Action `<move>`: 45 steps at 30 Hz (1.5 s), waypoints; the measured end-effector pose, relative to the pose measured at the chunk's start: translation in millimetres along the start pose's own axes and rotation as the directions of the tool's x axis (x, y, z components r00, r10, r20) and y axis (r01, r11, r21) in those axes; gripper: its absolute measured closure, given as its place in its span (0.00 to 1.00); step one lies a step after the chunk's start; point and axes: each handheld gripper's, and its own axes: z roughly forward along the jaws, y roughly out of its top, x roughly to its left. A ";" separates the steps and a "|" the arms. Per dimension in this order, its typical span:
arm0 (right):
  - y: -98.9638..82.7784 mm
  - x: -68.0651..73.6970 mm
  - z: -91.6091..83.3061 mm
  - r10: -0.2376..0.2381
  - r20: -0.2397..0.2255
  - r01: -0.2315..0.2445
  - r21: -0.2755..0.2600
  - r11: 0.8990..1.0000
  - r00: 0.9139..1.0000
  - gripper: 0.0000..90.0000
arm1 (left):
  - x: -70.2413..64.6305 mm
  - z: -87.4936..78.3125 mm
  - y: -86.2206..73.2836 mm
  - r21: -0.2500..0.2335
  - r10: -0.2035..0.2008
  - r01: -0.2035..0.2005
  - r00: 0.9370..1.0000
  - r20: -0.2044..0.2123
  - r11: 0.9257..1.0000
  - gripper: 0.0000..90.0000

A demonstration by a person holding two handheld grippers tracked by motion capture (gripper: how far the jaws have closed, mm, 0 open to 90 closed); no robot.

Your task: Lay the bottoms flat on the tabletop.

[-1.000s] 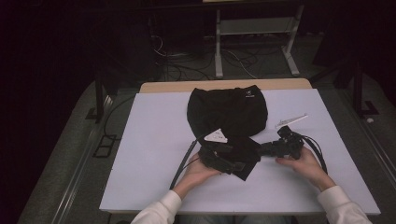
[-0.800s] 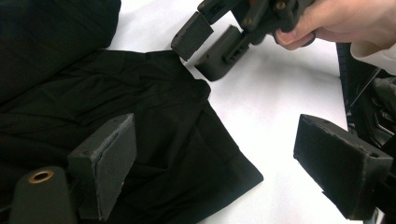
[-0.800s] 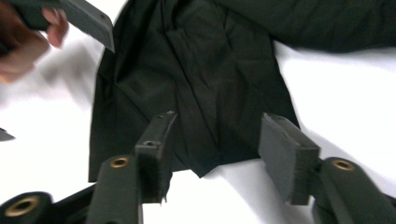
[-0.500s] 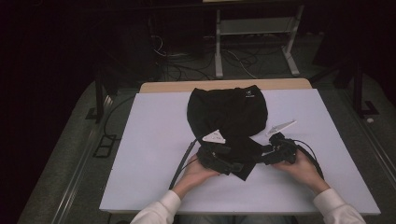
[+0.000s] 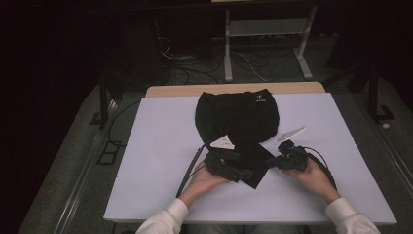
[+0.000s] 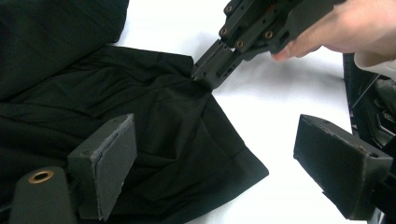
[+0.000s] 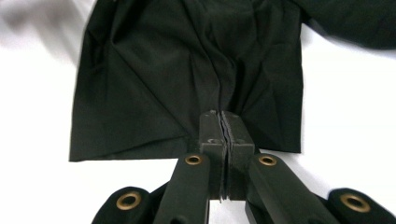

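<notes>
Fabric edge of the black garment (image 7: 187, 70) is pinched in the right gripper (image 7: 223, 126), its jaws just closed, while the left gripper (image 6: 219, 154) gapes over it.

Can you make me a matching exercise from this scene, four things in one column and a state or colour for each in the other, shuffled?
Column one:
1. left tool
2. right tool
3. black garment
4. table cover

Column two:
A. white
B. jaws shut, pinching a fold of fabric at the hem
C. lies bunched on the table, small white logo near its far edge
D. jaws wide apart over the cloth

Pairs: 1-D, 2-B, 3-C, 4-A
</notes>
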 end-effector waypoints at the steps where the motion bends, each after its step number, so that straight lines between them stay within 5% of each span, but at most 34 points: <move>1: 0.2 -2.6 -2.0 0.015 -0.018 -0.015 -0.012 1.000 1.000 0.97 | 0.1 -0.2 0.0 0.000 0.001 -0.001 1.000 -0.001 1.000 0.15; 6: 6.9 -12.6 -19.1 0.082 -0.091 -0.091 -0.102 0.991 0.992 0.98 | 1.0 -1.5 0.5 -0.006 0.004 -0.004 1.000 -0.006 1.000 0.15; 9: 19.8 -22.5 -33.9 0.116 -0.159 -0.146 -0.189 0.971 0.980 0.98 | 0.2 -3.5 2.7 -0.022 0.008 -0.008 1.000 -0.004 1.000 0.15; 11: 23.2 -24.4 -36.2 0.120 -0.167 -0.153 -0.203 0.967 0.979 0.98 | -0.4 -4.1 4.6 -0.029 0.012 -0.012 1.000 -0.003 1.000 0.15; 16: 42.2 -42.4 -35.6 0.171 -0.164 -0.204 -0.211 0.956 0.972 0.98 | -2.3 -1.2 9.4 -0.036 0.027 -0.026 1.000 0.011 0.999 0.16; 21: 46.1 -58.1 -27.5 0.219 -0.144 -0.245 -0.191 0.951 0.965 0.98 | -7.3 11.1 9.8 0.017 0.061 -0.062 0.998 0.029 0.998 0.17; 26: 38.2 -80.3 -17.3 0.309 -0.133 -0.329 -0.174 0.928 0.942 0.98 | -11.8 29.1 9.9 0.067 0.083 -0.086 0.995 0.053 0.994 0.18; 32: 30.8 -88.2 -13.1 0.340 -0.161 -0.367 -0.183 0.912 0.926 0.98 | -18.9 48.6 8.7 0.128 0.144 -0.150 0.988 0.055 0.980 0.23; 35: 28.4 -89.7 -11.4 0.349 -0.165 -0.377 -0.187 0.907 0.922 0.98 | -22.6 59.6 7.5 0.180 0.189 -0.192 0.981 0.037 0.965 0.24; 37: 26.6 -91.1 -10.0 0.356 -0.171 -0.385 -0.188 0.903 0.919 0.98 | -25.1 61.3 7.4 0.173 0.231 -0.226 0.973 -0.011 0.959 0.38; 39: 24.9 -93.1 -11.1 0.366 -0.179 -0.398 -0.196 0.896 0.913 0.98 | -26.5 62.4 7.7 0.184 0.282 -0.267 0.958 -0.061 0.946 0.60; 40: 24.9 -93.1 -11.1 0.366 -0.179 -0.398 -0.196 0.896 0.913 0.98 | -27.0 62.8 7.3 0.182 0.293 -0.276 0.954 -0.072 0.944 0.60; 45: 20.3 -93.9 -11.5 0.375 -0.185 -0.408 -0.195 0.892 0.908 0.98 | -23.7 61.8 8.9 0.176 0.266 -0.246 0.959 -0.101 0.953 0.93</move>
